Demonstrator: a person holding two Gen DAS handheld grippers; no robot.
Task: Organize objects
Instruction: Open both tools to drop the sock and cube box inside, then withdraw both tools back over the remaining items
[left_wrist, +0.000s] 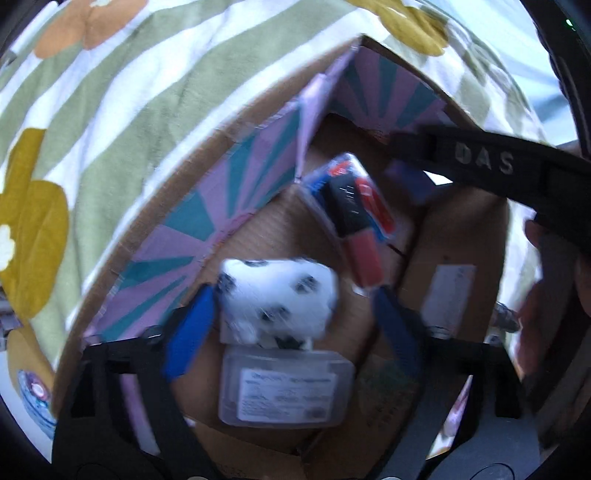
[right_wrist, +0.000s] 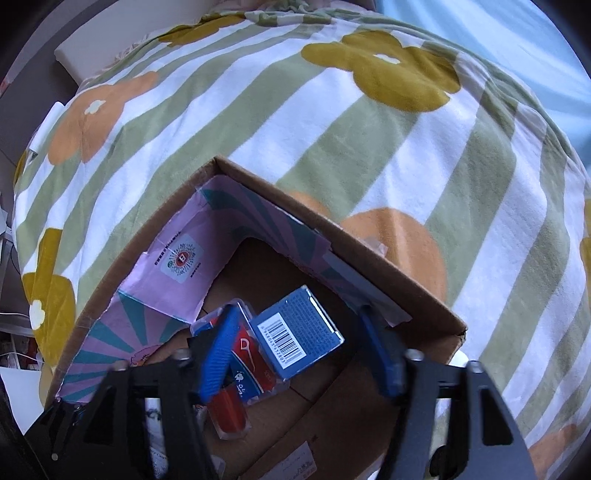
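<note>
A cardboard box (left_wrist: 461, 229) with a purple and teal lining stands open on a flowered blanket. In the left wrist view my left gripper (left_wrist: 295, 306) is open over the box, its blue fingers either side of a white item with black spots (left_wrist: 277, 295) that lies above a clear plastic case (left_wrist: 284, 387). A red and black packet (left_wrist: 358, 206) lies further in. In the right wrist view my right gripper (right_wrist: 299, 354) is open above a blue carton with a barcode (right_wrist: 299, 328) and a red packet (right_wrist: 251, 354) inside the box (right_wrist: 369, 258).
The striped blanket with orange and mustard flowers (right_wrist: 332, 110) surrounds the box. The other gripper's black body (left_wrist: 498, 162) crosses the upper right of the left wrist view. Clutter and cables (right_wrist: 14, 332) lie off the blanket's left edge.
</note>
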